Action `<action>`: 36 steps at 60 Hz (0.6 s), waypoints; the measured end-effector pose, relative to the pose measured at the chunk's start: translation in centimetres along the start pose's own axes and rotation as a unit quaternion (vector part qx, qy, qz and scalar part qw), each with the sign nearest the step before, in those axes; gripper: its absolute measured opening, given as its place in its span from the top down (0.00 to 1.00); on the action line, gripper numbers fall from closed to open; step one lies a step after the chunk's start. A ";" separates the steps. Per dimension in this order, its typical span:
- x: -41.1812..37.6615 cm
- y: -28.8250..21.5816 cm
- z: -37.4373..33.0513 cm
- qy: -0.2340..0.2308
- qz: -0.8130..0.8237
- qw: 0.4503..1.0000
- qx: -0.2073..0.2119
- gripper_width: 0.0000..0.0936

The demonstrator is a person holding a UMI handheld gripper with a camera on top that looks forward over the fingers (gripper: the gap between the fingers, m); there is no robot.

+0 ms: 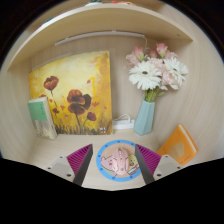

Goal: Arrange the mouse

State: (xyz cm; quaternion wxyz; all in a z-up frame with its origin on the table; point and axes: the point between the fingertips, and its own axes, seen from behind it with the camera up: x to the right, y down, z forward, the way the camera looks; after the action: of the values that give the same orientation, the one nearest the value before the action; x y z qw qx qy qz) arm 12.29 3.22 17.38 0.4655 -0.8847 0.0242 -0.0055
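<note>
A round mat (pixel 116 162) with a blue rim and a pale cartoon picture lies flat on the light wooden desk (pixel 60 150). It sits between my two fingers, with a gap at either side. My gripper (pixel 114 150) is open, its magenta pads (pixel 80 158) standing left and right of the disc, and nothing is pressed between them. No mouse shows in this view.
Beyond the fingers, a yellow painting of red poppies (pixel 70 90) leans on the back wall. A pale blue vase (pixel 145 116) of pink and white flowers (pixel 156 70) stands to its right. An orange object (pixel 181 144) lies at the right and a small greenish frame (pixel 42 116) at the left. A shelf (pixel 95 38) runs overhead.
</note>
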 end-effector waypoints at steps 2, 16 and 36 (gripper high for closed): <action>-0.7 -0.7 -1.7 0.000 0.000 1.000 0.011 0.08; -6.2 1.4 -9.8 -0.003 -0.016 1.000 0.016 0.08; -11.7 6.4 -15.9 -0.006 -0.040 0.999 0.007 0.07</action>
State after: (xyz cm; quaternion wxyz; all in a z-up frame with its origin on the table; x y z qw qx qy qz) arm -0.11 -12.92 21.23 0.4714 -0.8816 -0.0138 -0.0194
